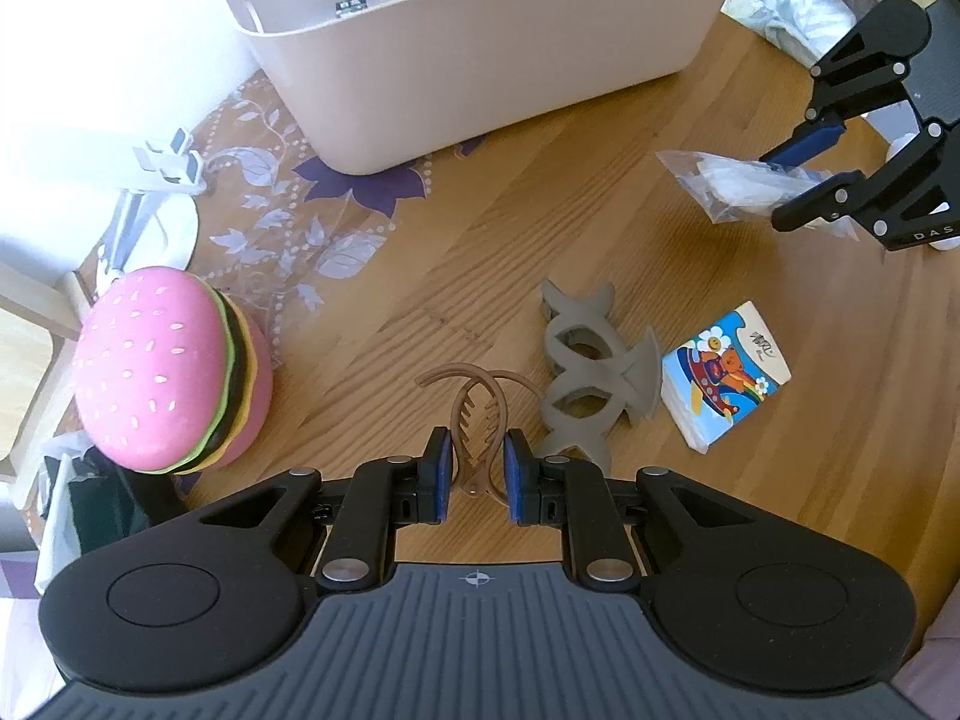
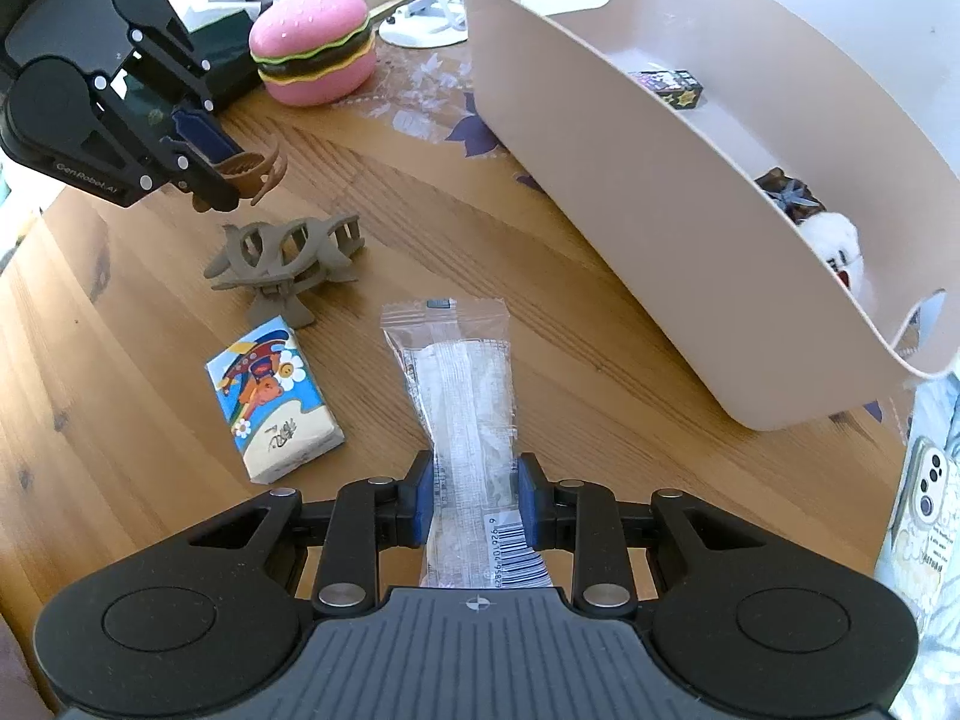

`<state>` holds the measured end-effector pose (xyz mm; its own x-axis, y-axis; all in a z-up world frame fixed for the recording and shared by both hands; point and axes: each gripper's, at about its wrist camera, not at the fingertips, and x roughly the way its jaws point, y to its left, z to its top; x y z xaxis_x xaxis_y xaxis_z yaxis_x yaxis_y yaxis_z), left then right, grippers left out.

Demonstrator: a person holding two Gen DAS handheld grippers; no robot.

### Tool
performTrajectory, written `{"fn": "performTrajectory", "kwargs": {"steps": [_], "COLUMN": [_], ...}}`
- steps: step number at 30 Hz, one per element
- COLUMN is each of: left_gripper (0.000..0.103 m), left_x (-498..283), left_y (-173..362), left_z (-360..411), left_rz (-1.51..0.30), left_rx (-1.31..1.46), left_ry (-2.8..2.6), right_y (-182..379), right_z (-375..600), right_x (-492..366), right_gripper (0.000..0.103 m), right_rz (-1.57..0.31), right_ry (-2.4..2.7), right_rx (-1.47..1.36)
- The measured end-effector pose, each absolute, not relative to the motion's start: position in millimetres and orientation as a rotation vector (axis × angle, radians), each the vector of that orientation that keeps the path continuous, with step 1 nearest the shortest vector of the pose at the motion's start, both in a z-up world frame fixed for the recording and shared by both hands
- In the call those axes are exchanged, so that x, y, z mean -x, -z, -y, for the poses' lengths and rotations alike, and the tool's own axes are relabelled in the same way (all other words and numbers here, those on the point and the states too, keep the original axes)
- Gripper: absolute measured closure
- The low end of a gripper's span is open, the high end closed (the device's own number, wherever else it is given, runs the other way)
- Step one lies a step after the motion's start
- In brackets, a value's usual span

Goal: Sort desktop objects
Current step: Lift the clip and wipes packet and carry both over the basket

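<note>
My left gripper (image 1: 475,456) is shut on a small brown hair claw clip (image 1: 477,414), held above the wooden table; it also shows in the right wrist view (image 2: 249,171). My right gripper (image 2: 477,480) is shut on a clear plastic packet (image 2: 465,384), held above the table; it also shows in the left wrist view (image 1: 738,183). A large grey hair claw clip (image 1: 594,372) lies on the table beside a cartoon tissue pack (image 1: 723,375). A beige storage bin (image 1: 480,42) stands at the back, holding several small items.
A pink hamburger toy (image 1: 168,369) sits at the left on a floral mat (image 1: 288,228). A white lamp base (image 1: 162,228) stands behind it. A phone (image 2: 927,498) and cloth (image 1: 786,6) lie near the bin's right end.
</note>
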<state>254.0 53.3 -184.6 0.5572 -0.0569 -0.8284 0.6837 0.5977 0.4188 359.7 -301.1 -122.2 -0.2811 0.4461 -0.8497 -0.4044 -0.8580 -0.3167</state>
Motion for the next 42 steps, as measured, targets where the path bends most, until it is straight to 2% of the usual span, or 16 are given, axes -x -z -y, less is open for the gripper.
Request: {"fn": "performTrajectory", "kwargs": {"steps": [11, 30, 42], "left_gripper": [0.085, 0.085, 0.085], "left_x": [-241, -228, -247], "left_y": [161, 82, 47], "left_z": [-55, -23, 11], "left_rz": [-0.83, -0.632, -0.539], "left_rx": [-0.821, -0.733, -0.708], "left_ry": [0.513, 0.586, 0.614], "right_y": [99, 6, -46], "right_z": [311, 316, 293], "right_x": [-376, -394, -401], "right_gripper": [0.077, 0.077, 0.077], "right_rz": [0.056, 0.132, 0.154], "right_ry": [-2.178, -2.241, -2.223], "right_rx": [1.37, 1.107, 0.939]}}
